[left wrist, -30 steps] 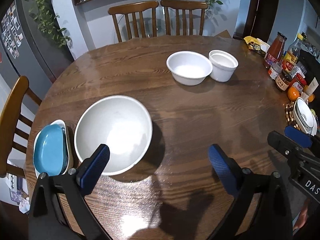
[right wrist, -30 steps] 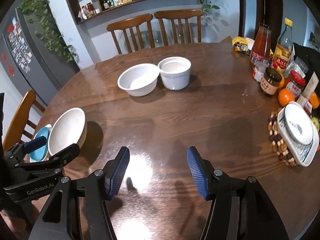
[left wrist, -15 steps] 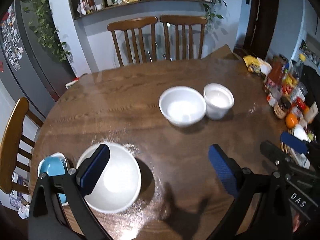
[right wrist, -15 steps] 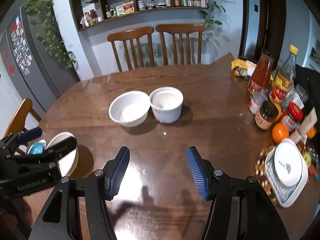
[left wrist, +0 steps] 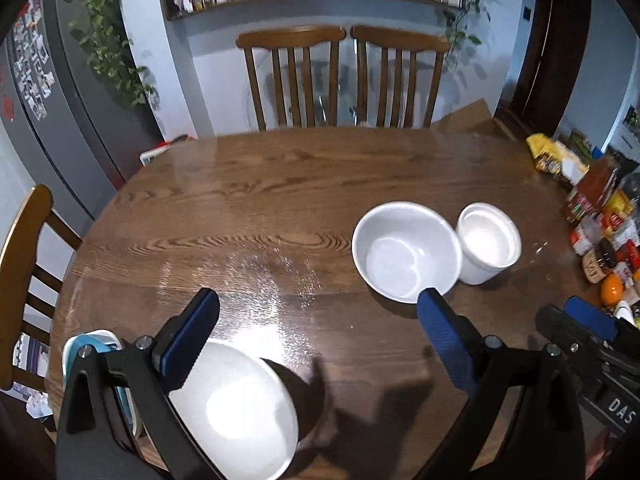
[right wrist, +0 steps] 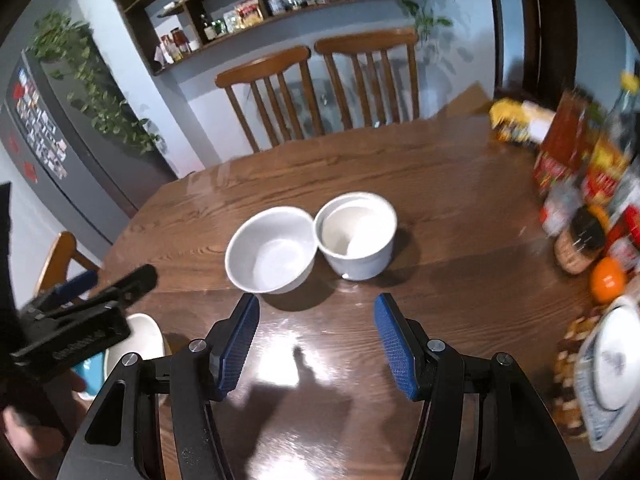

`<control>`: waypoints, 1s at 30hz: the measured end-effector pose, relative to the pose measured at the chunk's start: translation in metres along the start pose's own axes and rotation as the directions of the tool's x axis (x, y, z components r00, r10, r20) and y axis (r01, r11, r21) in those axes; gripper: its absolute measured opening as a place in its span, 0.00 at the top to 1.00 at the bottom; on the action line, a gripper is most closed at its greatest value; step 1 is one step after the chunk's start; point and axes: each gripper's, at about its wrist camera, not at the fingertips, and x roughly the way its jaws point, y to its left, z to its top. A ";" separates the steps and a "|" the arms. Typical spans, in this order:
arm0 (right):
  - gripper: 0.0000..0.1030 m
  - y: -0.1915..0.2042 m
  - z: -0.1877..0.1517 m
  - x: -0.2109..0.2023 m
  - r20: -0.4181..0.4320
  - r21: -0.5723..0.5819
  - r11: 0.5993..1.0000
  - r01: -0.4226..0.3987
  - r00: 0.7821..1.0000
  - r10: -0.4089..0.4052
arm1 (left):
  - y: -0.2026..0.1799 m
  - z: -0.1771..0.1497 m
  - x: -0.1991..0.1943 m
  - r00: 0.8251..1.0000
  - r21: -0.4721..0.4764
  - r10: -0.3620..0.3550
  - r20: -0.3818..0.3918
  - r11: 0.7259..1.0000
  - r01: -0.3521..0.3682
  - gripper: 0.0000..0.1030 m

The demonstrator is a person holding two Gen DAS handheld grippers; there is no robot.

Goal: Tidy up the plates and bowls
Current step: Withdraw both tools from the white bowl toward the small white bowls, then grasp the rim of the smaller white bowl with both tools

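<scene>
My left gripper (left wrist: 316,320) is open over the bare wood, nothing between its blue pads. A large white bowl (left wrist: 236,408) sits under its left finger at the near table edge. Beside that bowl, a blue dish (left wrist: 86,346) rests in a white one. Ahead to the right stand a medium white bowl (left wrist: 406,252) and a small deep white bowl (left wrist: 488,248), touching. My right gripper (right wrist: 316,320) is also open and empty, just short of the medium bowl (right wrist: 272,250) and the deep bowl (right wrist: 356,236). The left gripper (right wrist: 80,312) shows at that view's left, above the large bowl (right wrist: 144,340).
The round wooden table (left wrist: 280,200) has two chairs (left wrist: 292,76) at its far side and one (left wrist: 24,240) at the left. Jars, bottles and an orange (right wrist: 608,280) crowd the right edge. A small white dish on a patterned tray (right wrist: 616,360) lies near right.
Both grippers have moved forward over the table toward the two white bowls. The large bowl and blue dish have slid to the bottom of the left wrist view. Both jaws stay equally wide.
</scene>
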 end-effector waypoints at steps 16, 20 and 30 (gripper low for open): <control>0.41 -0.023 0.000 0.102 -0.071 0.296 0.949 -0.111 0.988 0.138 | -0.016 0.005 0.092 0.990 -0.026 -0.002 -0.144 1.000 -0.002 0.36; 0.45 -0.020 0.003 0.106 -0.067 0.286 0.955 -0.075 0.993 0.098 | -0.021 0.010 0.099 0.988 -0.016 -0.018 -0.156 1.000 0.015 0.59; 0.92 -0.011 0.007 0.113 -0.078 0.244 0.965 -0.093 0.990 0.115 | -0.033 0.006 0.096 0.986 0.036 -0.066 -0.154 0.997 0.072 0.88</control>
